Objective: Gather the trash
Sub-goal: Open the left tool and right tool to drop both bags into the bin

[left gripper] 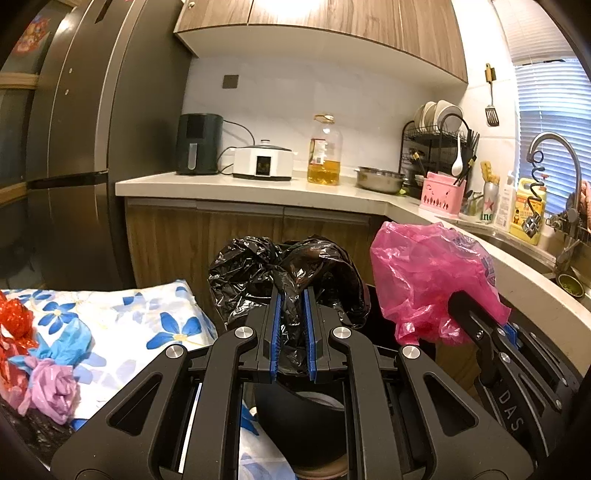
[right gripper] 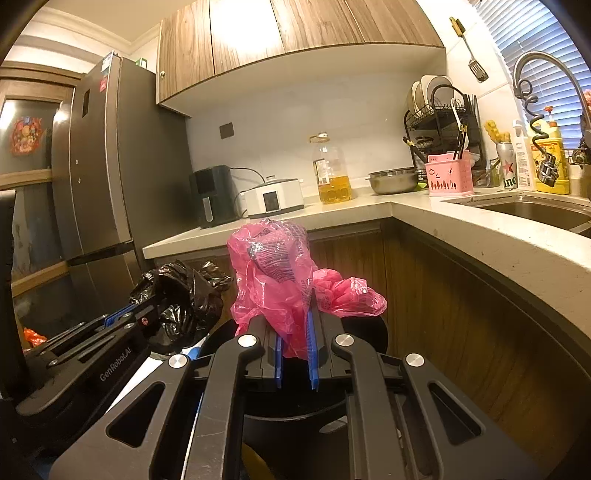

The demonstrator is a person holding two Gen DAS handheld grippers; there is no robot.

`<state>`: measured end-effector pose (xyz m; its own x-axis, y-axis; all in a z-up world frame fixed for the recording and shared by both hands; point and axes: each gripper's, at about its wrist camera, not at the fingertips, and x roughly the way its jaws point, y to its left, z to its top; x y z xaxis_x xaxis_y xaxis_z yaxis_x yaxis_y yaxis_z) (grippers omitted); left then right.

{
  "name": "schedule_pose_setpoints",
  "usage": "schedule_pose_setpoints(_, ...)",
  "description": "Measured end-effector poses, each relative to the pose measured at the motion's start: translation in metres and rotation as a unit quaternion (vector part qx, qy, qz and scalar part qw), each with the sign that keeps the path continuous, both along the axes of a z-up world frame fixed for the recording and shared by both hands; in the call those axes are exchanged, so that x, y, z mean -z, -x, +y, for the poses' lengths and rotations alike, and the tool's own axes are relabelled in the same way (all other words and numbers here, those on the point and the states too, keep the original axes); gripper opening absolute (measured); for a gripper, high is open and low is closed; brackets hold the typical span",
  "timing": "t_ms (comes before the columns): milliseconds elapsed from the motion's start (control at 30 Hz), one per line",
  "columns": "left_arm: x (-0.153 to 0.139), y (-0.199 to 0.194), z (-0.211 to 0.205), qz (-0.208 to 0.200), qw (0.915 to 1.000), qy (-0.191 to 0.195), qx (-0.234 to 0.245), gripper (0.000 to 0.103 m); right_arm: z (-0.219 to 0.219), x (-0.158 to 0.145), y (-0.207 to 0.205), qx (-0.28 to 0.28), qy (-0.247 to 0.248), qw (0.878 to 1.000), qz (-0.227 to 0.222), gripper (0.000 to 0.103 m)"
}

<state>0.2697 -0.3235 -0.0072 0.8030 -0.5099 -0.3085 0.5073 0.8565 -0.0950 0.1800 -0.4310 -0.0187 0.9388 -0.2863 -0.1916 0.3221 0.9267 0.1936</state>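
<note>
The crumpled pink plastic bag [right gripper: 273, 273], apparently light, soft and slippery, is pinched by its bunched lower folds in the nearly closed right gripper [right gripper: 294, 354] above a black bin [right gripper: 295, 424], while the left gripper [left gripper: 292, 332] clamps a crinkled black trash bag [left gripper: 280, 273].

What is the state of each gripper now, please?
Left gripper: closed on the black trash bag.
Right gripper: closed on the pink plastic bag.

Glossy, crinkled black plastic bag [left gripper: 280, 266]; translucent pink plastic bag [right gripper: 280, 273], shiny and creased. Wood-grain cabinet doors [right gripper: 295, 26], smooth pale speckled stone-look countertop [right gripper: 461, 229], brushed metal fridge [right gripper: 110, 166], shiny steel bowl [left gripper: 379, 178].
</note>
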Motion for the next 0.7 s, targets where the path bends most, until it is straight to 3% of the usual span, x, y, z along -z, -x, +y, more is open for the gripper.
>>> schedule_pose_setpoints(167, 0.006, -0.008, -0.004, 0.011, 0.9999, 0.001, 0.005, 0.011, -0.005, 0.004, -0.006, -0.001, -0.007, 1.000, -0.001, 0.014)
schedule_pose_setpoints(433, 0.015, -0.019, -0.007, 0.026, 0.9996, -0.006, 0.011, 0.014, -0.013, 0.008, -0.015, 0.003, -0.014, 1.000, 0.008, 0.029)
schedule_pose_setpoints(533, 0.017, -0.020, -0.010, 0.027, 0.9995, -0.011, 0.011, 0.023, -0.016, 0.009, -0.013, 0.008, -0.016, 1.000, 0.007, 0.038)
schedule_pose_setpoints(633, 0.019, -0.019, -0.010, 0.027, 0.9995, -0.010, 0.013, 0.041, -0.019, 0.009, -0.009, 0.013, -0.018, 1.000, 0.005, 0.039)
schedule_pose_setpoints(700, 0.020, -0.018, -0.008, 0.026, 0.9996, -0.009, 0.011, 0.047, -0.021, 0.010, -0.005, 0.017, -0.021, 1.000, 0.005, 0.044)
